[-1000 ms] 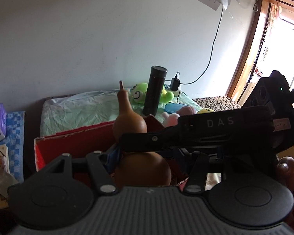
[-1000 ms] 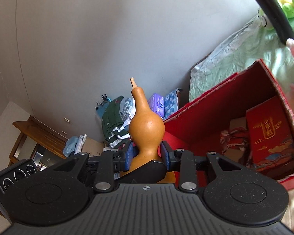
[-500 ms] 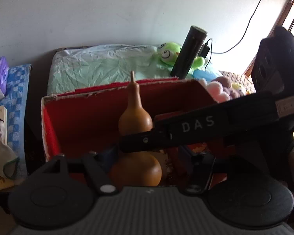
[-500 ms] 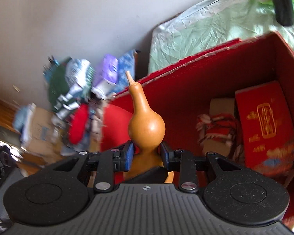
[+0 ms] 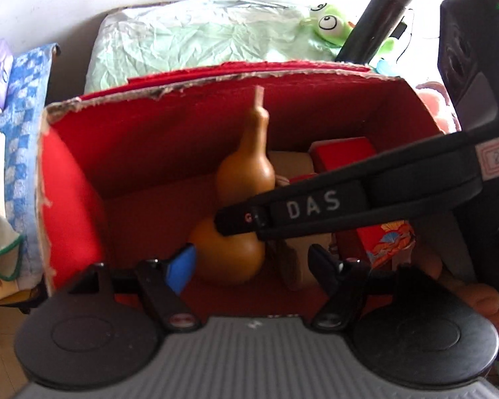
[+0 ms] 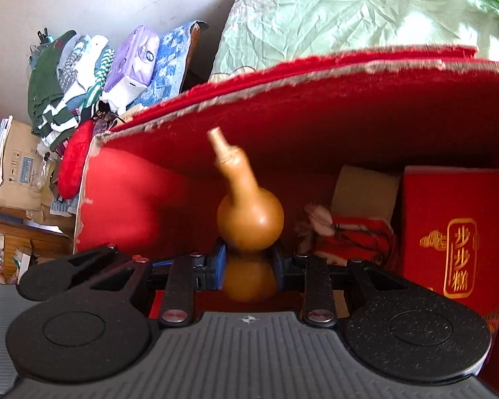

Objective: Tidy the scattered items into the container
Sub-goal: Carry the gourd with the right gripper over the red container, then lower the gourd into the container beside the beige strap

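Left wrist view: the left gripper (image 5: pixel 249 261) hovers over the red box (image 5: pixel 73 199), jaws apart and empty; the gourd (image 5: pixel 231 219) hangs inside the box.

Right wrist view: the right gripper (image 6: pixel 248 266) has its jaws clamped on the gourd's (image 6: pixel 249 216) waist, beside a red packet (image 6: pixel 455 232).

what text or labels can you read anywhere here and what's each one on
"DAS": white letters on the black right hand-held gripper arm crossing the left wrist view.
"步步糕" (last character uncertain): gold characters on the flat red gift box.
Handwritten white label on that arm: starts "R-", rest cut off.
Purple tissue pack print: too small to read.
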